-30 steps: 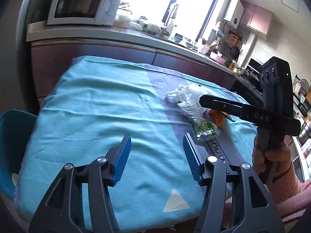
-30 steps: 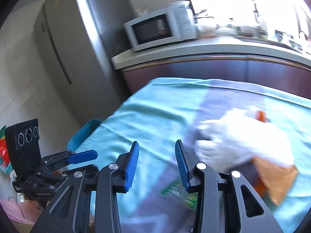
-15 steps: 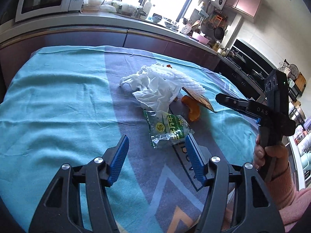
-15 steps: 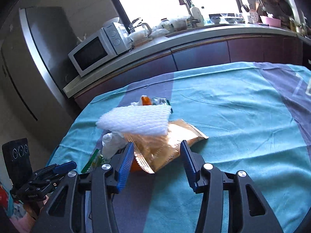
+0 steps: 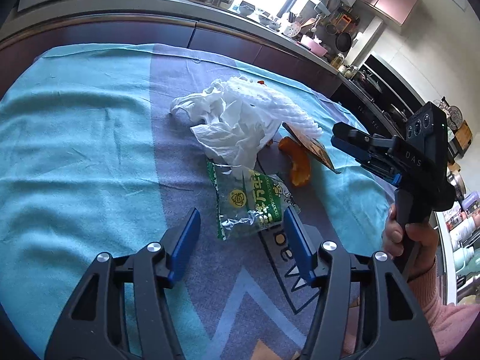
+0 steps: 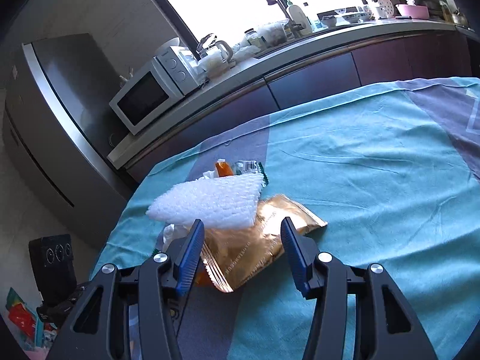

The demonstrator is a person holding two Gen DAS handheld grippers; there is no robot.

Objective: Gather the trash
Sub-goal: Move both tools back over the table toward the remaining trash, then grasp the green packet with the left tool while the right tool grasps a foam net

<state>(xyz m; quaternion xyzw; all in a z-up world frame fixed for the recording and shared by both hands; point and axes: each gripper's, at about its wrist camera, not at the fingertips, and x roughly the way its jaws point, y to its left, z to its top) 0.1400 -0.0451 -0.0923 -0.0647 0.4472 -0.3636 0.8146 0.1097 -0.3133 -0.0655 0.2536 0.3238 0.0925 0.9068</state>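
A small pile of trash lies on the teal and purple tablecloth (image 5: 75, 150). It holds crumpled white paper (image 5: 231, 126), a white foam net (image 6: 210, 204), a clear green-printed wrapper (image 5: 252, 201), an orange peel (image 5: 297, 162) and a gold snack bag (image 6: 255, 246). My left gripper (image 5: 241, 219) hovers low at the wrapper's near edge. Its jaws are closing, and the pads stand apart on either side of the wrapper without pressing it. My right gripper (image 6: 243, 228) is open over the gold bag's near end, under the foam net's edge. It also shows from the side (image 5: 339, 132), right of the pile.
A kitchen counter with a white microwave (image 6: 144, 102) runs behind the table. A steel fridge (image 6: 60, 120) stands to its left. A hand in a pink sleeve (image 5: 411, 240) holds the right gripper's handle. The cloth left of the pile is bare.
Both grippers have swung in and down toward the trash pile, which now sits just ahead of each. The right gripper's jaws have widened and its view has rolled.
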